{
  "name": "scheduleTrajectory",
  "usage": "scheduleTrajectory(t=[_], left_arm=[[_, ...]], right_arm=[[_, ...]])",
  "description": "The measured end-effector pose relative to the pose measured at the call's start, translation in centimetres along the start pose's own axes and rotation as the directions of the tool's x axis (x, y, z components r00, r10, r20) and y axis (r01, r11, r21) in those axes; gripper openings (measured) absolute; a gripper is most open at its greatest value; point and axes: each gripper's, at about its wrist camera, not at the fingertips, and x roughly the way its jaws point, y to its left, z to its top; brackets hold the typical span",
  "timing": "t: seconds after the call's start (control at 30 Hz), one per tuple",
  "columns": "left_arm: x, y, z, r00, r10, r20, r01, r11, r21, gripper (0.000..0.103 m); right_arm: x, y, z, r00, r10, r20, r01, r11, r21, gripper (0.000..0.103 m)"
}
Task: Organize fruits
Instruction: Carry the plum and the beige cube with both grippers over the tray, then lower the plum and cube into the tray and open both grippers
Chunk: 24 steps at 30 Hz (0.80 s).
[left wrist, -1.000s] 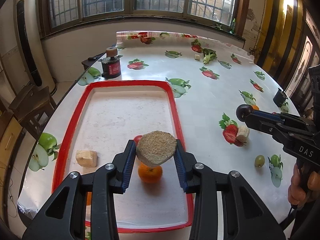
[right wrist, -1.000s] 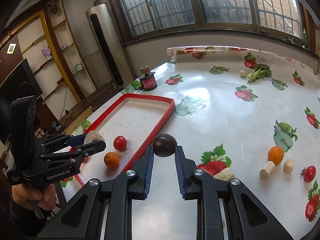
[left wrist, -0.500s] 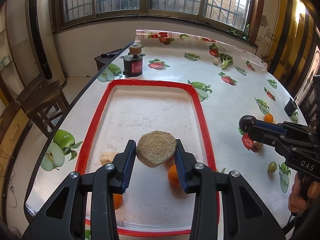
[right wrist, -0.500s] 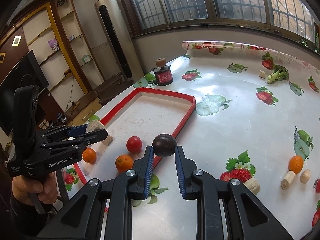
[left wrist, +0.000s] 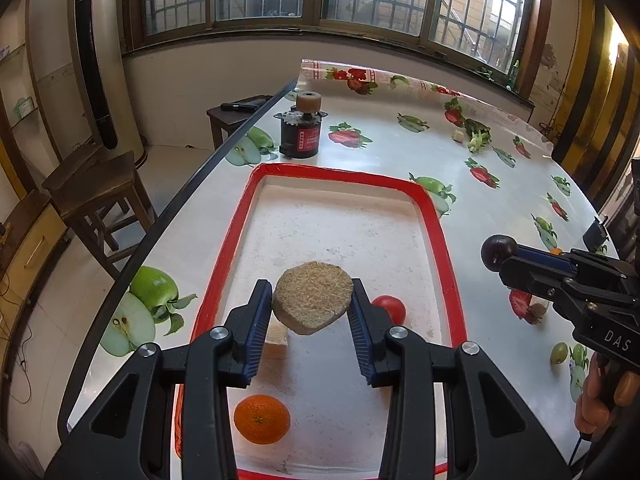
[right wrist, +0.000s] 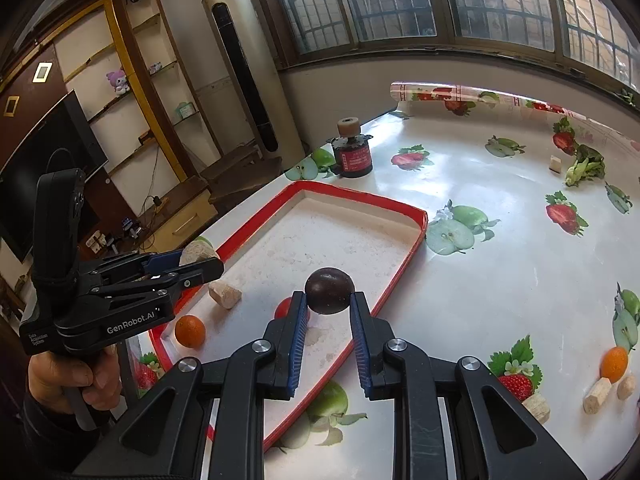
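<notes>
Tomato half hidden behind left hand-held gripper, wooden block mostly covered

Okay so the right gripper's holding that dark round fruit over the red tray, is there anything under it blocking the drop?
Partly. The dark fruit hangs over the red tray near its right rim, and a tomato lies just left of the right gripper. The tray floor beyond looks bare, so release slightly farther in.
</notes>
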Motion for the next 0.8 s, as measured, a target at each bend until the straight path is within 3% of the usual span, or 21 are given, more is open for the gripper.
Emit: scheduleTrajectory(t=[0.4, 0.8], left_arm=[[3.8, 1.4, 1.8, 0.998, 0.002, -0.066, -0.005, 0.999, -0.046, 0.036], [7.2, 1.5, 1.1, 0.989, 0.012, -0.150, -0.020, 0.998, -0.053, 0.036]], right_arm=[[5.2, 0.7, 1.3, 0.998, 0.015, -0.069, -0.016, 1.000, -0.013, 0.022], [9.4, 0.2, 0.8, 0.987, -0.011, -0.157, 0.006, 0.999, -0.033, 0.022]])
